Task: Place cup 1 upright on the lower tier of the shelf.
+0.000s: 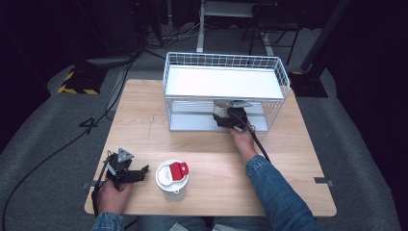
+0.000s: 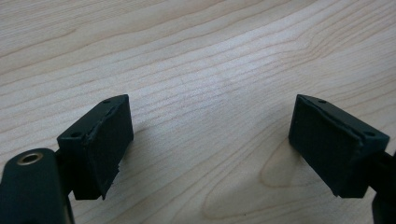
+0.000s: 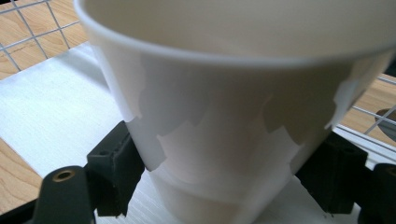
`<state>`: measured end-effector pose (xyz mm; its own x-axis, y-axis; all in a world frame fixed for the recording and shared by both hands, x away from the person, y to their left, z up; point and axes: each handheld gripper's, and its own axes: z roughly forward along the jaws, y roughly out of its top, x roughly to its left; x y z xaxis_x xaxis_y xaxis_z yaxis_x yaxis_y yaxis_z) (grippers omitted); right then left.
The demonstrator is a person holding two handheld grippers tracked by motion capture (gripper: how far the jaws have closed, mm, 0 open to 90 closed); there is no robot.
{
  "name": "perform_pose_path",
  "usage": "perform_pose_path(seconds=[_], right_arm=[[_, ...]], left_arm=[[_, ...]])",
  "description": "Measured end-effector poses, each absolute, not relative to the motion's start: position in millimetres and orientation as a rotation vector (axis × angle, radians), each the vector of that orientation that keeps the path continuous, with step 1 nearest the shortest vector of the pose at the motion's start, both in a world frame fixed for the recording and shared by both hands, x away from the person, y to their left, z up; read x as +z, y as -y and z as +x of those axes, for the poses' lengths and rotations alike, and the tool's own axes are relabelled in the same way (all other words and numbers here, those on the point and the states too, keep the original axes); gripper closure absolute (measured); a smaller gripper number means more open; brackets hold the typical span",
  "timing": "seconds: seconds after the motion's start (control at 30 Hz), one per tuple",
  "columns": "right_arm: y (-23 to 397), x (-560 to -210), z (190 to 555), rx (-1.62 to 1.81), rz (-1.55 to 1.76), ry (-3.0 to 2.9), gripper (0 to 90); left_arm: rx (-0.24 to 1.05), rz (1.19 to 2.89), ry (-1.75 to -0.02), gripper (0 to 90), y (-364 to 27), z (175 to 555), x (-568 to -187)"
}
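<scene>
My right gripper reaches into the lower level of a white wire rack and is shut on a white cup. The cup stands upright on the rack's white bottom shelf, and the black pads press its lower wall from both sides. My left gripper rests near the table's front left, pointing right, open over bare wood with nothing between its pads. A second white cup with a white and red lid stands just right of the left gripper.
The rack's upper white shelf hangs low over the right gripper and cup. The wooden table has free room left of the rack. Cables run over the grey floor at the left, and a yellow-and-black striped base stands at the far left.
</scene>
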<state>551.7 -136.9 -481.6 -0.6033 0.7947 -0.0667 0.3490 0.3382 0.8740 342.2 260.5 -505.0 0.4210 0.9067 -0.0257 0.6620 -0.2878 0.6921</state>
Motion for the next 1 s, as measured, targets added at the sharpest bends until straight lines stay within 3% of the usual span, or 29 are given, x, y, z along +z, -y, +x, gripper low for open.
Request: perform_pose_path(seconds=[0.5,0.53,0.7,1.0], right_arm=[[138.4,-482.8,551.1,1.196,1.034,-2.146,22.3],[138.1,-484.2,551.8,1.161,1.009,-2.175,17.0],[137.4,-484.7,550.6,1.128,0.986,-2.192,12.5],[146.6,-473.9,539.0,1.137,0.983,-2.177,10.6]], left_arm=[[0.5,2.047,-1.321,14.4,-260.5,342.2,-505.1],[0.501,2.05,-1.318,14.4,-260.7,342.4,-505.0],[0.503,2.051,-1.318,14.4,-260.8,342.4,-505.0],[0.503,2.048,-1.322,14.4,-260.5,342.2,-505.0]])
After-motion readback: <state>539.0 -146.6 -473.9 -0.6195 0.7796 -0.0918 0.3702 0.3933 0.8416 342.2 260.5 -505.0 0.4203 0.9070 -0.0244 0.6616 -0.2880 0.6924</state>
